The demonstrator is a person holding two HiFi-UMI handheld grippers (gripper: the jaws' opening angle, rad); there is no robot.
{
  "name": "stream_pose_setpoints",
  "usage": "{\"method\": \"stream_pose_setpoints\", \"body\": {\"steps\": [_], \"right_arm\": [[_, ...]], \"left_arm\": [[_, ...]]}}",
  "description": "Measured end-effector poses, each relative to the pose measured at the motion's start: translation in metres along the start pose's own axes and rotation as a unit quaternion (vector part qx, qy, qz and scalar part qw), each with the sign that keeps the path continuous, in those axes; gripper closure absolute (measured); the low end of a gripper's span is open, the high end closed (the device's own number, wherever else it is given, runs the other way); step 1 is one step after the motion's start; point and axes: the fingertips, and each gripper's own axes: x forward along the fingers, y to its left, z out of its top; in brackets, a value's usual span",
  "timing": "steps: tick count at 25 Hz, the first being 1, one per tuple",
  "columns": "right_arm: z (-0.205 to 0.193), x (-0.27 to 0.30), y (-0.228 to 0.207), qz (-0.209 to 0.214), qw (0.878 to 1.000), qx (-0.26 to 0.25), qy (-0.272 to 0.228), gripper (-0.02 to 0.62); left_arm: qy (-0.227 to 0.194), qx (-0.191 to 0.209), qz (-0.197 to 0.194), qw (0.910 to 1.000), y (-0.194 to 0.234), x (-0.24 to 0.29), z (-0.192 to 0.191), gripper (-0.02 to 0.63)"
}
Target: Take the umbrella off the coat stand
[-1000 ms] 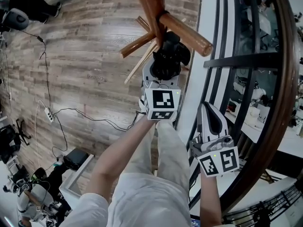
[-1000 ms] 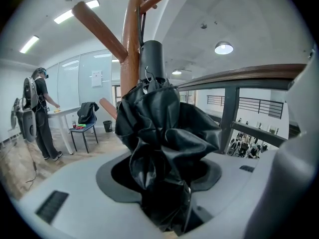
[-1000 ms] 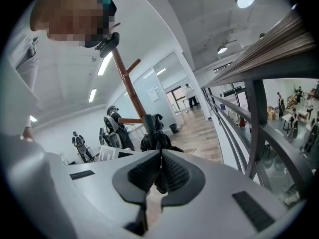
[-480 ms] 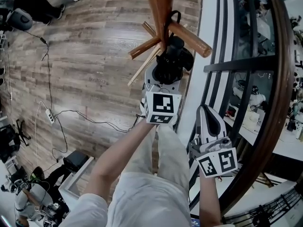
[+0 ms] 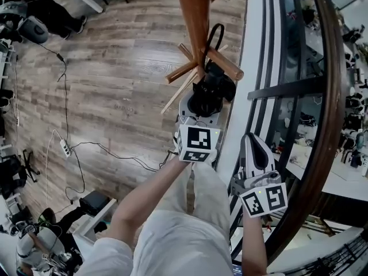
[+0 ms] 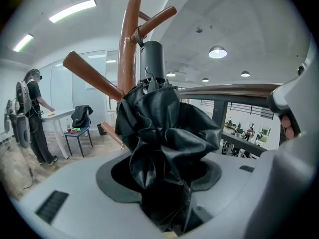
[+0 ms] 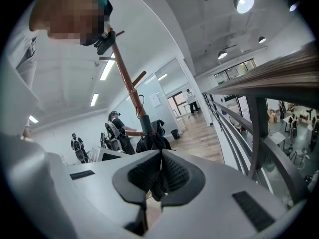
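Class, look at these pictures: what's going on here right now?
A person with a gripper in each hand stands at a wooden coat stand. The left gripper is clamped on the folded black umbrella, whose strap is looped over a peg, so it is not yet off. The right gripper is shut and empty, beside the railing.

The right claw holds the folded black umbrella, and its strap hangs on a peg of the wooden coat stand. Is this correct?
No: the left claw holds the folded black umbrella, as the left gripper view shows; the right claw is shut, apart from it. Its strap does hang on a peg of the wooden coat stand.
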Motion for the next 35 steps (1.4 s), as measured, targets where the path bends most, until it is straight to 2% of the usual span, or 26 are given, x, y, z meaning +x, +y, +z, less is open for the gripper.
{"method": "stream_pose_setpoints", "body": {"steps": [11, 21, 28, 35], "right_arm": [[0.028, -0.028, 0.014, -0.006, 1.000, -0.008, -0.016, 0.560], [0.044, -0.045, 0.036, 0.009, 0.999, -0.026, -0.021, 0.560], [0.059, -0.063, 0.039, 0.000, 0.999, -0.028, -0.036, 0.560], [0.080, -0.074, 0.046, -0.009, 0.998, -0.038, -0.051, 0.560]], "left_arm": [[-0.003, 0.007, -0.013, 0.9999, -0.015, -0.030, 0.027, 0.365], [0.006, 0.028, -0.035, 0.9990, -0.034, -0.058, 0.040, 0.365], [0.003, 0.016, -0.036, 0.9992, -0.047, -0.077, 0.053, 0.365], [-0.001, 0.020, -0.045, 0.9988, -0.049, -0.092, 0.069, 0.365]]}}
